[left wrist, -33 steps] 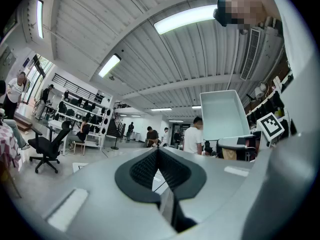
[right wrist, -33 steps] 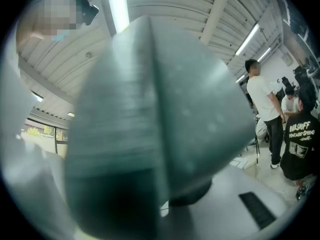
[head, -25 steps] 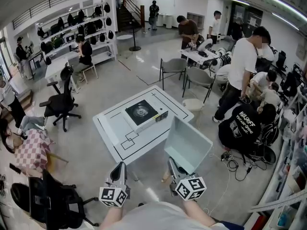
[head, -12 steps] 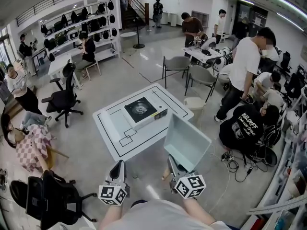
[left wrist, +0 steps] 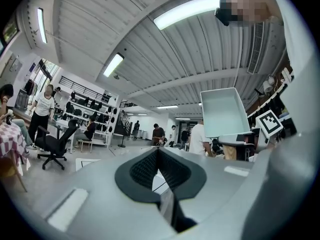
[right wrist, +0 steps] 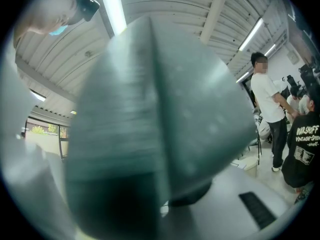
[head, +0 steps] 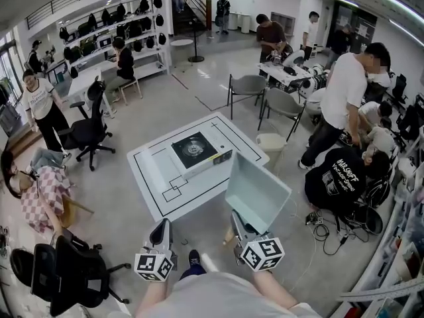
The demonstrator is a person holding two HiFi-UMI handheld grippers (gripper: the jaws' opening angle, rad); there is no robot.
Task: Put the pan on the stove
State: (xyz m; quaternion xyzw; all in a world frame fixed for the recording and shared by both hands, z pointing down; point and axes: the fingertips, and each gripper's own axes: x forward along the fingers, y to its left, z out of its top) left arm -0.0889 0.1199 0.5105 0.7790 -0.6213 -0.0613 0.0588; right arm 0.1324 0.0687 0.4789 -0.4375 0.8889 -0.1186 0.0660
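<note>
A white table (head: 159, 177) with black outlines stands ahead, and on it a boxy stove (head: 197, 152) with a black top. No pan shows in any view. My right gripper (head: 240, 228) is shut on the wall of a pale blue-green rectangular bin (head: 255, 194), which it holds tilted in the air by the table's near right corner. That bin (right wrist: 165, 114) fills the right gripper view and hides the jaws there. My left gripper (head: 162, 233) hangs to the left, short of the table, shut with nothing in it; its pads (left wrist: 158, 151) meet, with the bin (left wrist: 222, 111) at upper right.
Two grey chairs (head: 262, 101) stand beyond the table and a black office chair (head: 89, 131) at its left. A person in a black shirt (head: 338, 181) crouches at the right beside floor cables (head: 324, 227). Another black chair (head: 69, 273) is at my near left.
The view has drifted, so the table sits slightly higher in the picture. Both grippers keep their places and the bin stays gripped. A shoe now shows between the grippers.
</note>
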